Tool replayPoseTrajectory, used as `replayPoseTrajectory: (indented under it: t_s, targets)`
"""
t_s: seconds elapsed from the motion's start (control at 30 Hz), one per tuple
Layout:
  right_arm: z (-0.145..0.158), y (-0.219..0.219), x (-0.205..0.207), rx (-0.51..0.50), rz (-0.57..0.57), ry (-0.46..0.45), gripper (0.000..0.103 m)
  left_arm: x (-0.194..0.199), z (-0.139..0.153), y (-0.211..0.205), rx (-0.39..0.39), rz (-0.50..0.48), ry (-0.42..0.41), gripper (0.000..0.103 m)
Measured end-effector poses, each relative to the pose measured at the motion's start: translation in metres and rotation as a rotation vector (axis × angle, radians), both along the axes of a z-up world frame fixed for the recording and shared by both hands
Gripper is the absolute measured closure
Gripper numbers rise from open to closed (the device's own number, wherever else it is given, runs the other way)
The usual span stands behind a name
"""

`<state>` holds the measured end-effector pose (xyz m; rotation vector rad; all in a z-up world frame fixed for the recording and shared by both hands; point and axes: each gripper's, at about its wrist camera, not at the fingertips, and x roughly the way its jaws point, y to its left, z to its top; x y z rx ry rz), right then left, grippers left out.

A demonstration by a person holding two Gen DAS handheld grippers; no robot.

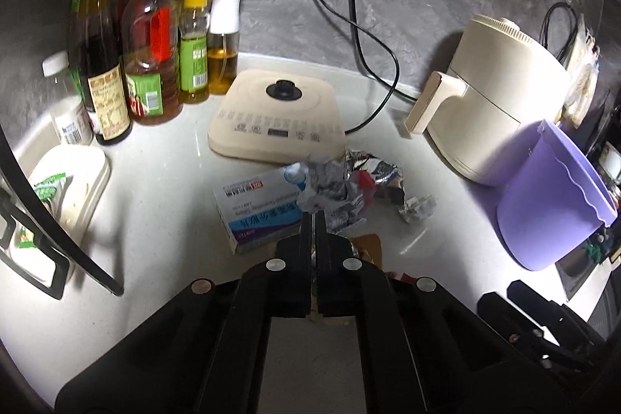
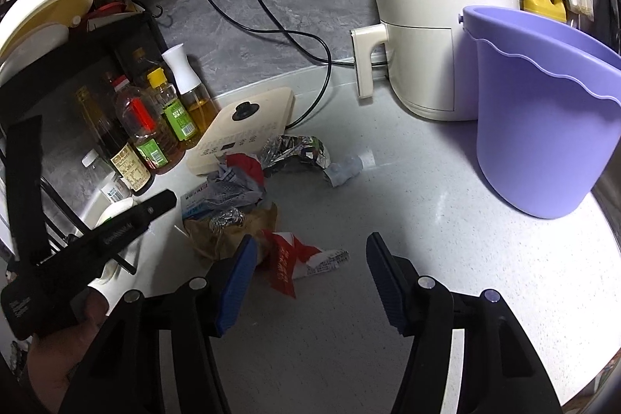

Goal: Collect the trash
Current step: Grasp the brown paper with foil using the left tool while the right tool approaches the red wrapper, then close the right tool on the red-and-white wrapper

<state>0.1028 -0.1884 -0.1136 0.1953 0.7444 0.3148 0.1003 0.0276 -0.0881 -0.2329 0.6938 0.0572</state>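
Observation:
A pile of trash lies on the white counter: crumpled silver foil wrappers [image 1: 341, 193], a blue-and-white medicine box [image 1: 260, 208], a small foil scrap [image 1: 417, 208], a brown paper bag [image 2: 233, 227] and a red wrapper [image 2: 287, 258]. A purple bin [image 2: 543, 111] stands at the right; it also shows in the left wrist view [image 1: 551, 196]. My left gripper [image 1: 314, 216] is shut, with its tips at the edge of the crumpled foil; whether it pinches the foil I cannot tell. My right gripper [image 2: 310, 247] is open and empty, just above the red wrapper.
A cream air fryer [image 1: 489, 96] stands at the back right, and a flat cream appliance base [image 1: 275, 115] with black cords behind the trash. Several oil and sauce bottles [image 1: 147, 57] line the left. A black dish rack [image 2: 58, 72] holds bowls at far left.

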Motion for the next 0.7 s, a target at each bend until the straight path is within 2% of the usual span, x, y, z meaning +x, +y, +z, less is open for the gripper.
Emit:
replayPoseTrajectory:
  t_s: [0.07,0.13,0.2,0.37,0.4,0.5,0.53,0.7]
  targets:
    - [-0.003,0.001,0.002,-0.003,0.002,0.01,0.045,0.002,-0.004,0.001,-0.018,-0.014,0.023,0.086]
    - [-0.007,0.003,0.003,-0.004,0.007,0.023,0.045,0.002,-0.011,0.002,-0.02,-0.009,0.039,0.056]
    - [-0.011,0.004,0.004,-0.005,0.012,0.032,0.045,0.001,-0.02,0.003,-0.024,0.002,0.057,0.052]
    - [-0.021,0.002,0.005,-0.008,-0.001,0.056,0.045,0.008,-0.044,0.004,-0.059,0.009,0.122,0.056]
    - [-0.022,0.001,0.004,-0.01,-0.006,0.06,0.045,0.009,-0.048,0.003,-0.066,0.007,0.13,0.06]
    - [-0.026,-0.001,0.003,-0.013,-0.01,0.069,0.045,0.011,-0.057,-0.001,-0.075,0.013,0.145,0.089]
    - [-0.027,-0.001,0.003,-0.017,-0.009,0.073,0.046,0.011,-0.057,-0.001,-0.077,0.018,0.143,0.094]
    - [-0.028,0.004,0.005,-0.016,0.0,0.075,0.047,0.003,-0.038,-0.002,-0.075,0.042,0.075,0.096]
